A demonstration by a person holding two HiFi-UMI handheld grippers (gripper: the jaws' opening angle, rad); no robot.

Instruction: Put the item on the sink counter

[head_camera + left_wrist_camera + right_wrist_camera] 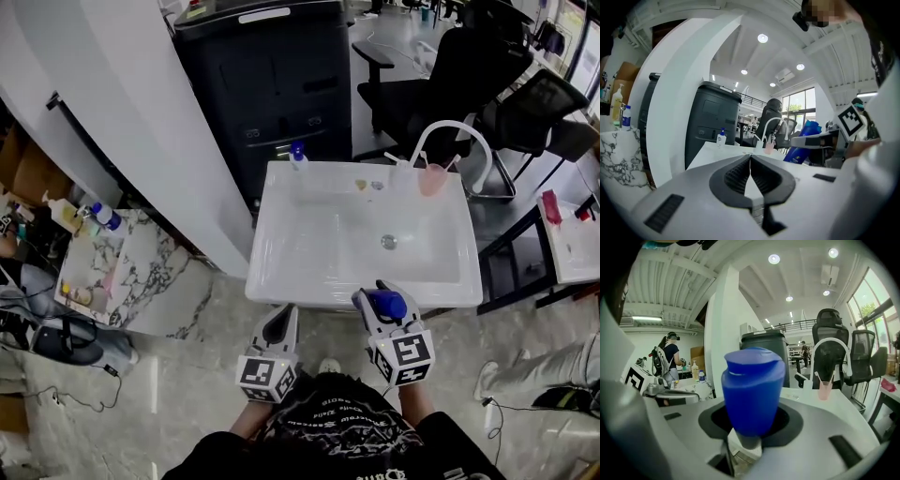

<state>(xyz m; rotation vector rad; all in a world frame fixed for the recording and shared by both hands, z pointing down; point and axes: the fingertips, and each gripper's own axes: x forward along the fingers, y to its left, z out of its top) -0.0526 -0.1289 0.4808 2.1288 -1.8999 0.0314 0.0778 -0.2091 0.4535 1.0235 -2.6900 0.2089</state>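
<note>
Far left: marble counter with a few bottles on it, well apart from the work.

Left gripper: hangs in front of the sink's near edge, left of centre. Jaws together, pads meeting, nothing between them (left gripper view confirms).

Right gripper: just right of the left one, tips over the sink's front rim. Jaws clamped on the blue bottle. In the right gripper view the blue bottle stands roughly upright between the jaws, narrow lower end seated in the dark pads, broad lidded top sticking out beyond the tips.

Bottle position: at the front rim of the sink, right of centre, carried in the gripper; cannot tell if it touches the rim.

Back rim of the sink, left to right: small pump bottle, then pink cup under the arched white faucet.
</note>
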